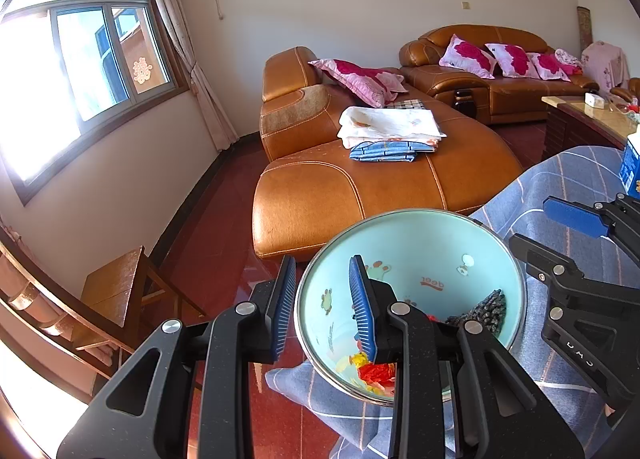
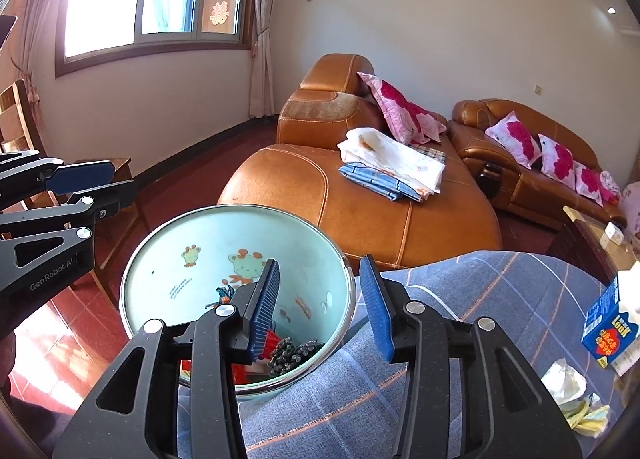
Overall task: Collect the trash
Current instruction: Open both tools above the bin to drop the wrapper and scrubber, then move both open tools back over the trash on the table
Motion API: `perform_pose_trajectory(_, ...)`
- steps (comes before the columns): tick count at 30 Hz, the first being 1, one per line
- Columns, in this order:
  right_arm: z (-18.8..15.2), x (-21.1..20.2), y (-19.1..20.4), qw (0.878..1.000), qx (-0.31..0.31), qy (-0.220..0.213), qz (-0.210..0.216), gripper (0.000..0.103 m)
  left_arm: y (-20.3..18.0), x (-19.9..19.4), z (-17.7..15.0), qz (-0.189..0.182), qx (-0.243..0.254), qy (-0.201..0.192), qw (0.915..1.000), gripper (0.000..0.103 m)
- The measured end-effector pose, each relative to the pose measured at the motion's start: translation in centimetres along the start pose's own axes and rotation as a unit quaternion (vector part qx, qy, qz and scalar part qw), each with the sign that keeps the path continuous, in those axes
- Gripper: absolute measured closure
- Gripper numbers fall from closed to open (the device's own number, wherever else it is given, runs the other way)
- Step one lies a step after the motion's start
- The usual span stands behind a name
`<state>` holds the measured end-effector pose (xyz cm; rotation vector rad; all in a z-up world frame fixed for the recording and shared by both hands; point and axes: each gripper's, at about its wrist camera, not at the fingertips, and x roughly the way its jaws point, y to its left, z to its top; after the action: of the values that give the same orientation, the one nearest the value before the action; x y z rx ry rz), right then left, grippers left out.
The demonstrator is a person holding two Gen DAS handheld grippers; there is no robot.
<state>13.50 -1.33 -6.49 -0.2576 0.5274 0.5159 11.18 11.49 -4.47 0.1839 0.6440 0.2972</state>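
A light blue bin (image 1: 420, 243) with cartoon prints and a metal rim (image 2: 138, 255) stands tilted at the edge of a blue checked cloth (image 2: 500, 299). Inside lie red and yellow scraps (image 1: 374, 373) and a dark speckled piece (image 1: 486, 309), which also shows in the right wrist view (image 2: 294, 353). My left gripper (image 1: 326, 309) is open, its jaws straddling the bin's left rim. My right gripper (image 2: 326, 309) is open, its jaws straddling the bin's right rim. A crumpled white tissue (image 2: 566, 381) and yellow wrappers (image 2: 590, 417) lie on the cloth at the right.
A blue box (image 2: 610, 329) stands on the cloth at the right. An orange leather sofa (image 1: 360, 187) with folded laundry (image 1: 390, 131) and pink pillows lies ahead. A wooden chair (image 1: 116, 291) stands at the left on the red floor. A coffee table (image 1: 588, 115) is at the far right.
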Motion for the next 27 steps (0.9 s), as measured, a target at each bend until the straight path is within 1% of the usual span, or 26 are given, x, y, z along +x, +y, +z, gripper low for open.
perform_pose_trajectory(22,0.20,-0.38,-0.11,1.000,0.003,-0.007,-0.003,0.059,0.09,0.02,-0.31,0.001,-0.001,-0.001,1.0000,0.072)
perform_pose_trajectory(27,0.30,-0.40,-0.18,1.000,0.003,-0.008,-0.003,0.058,0.13,0.02,-0.32,0.001,-0.001,-0.001,1.0000,0.070)
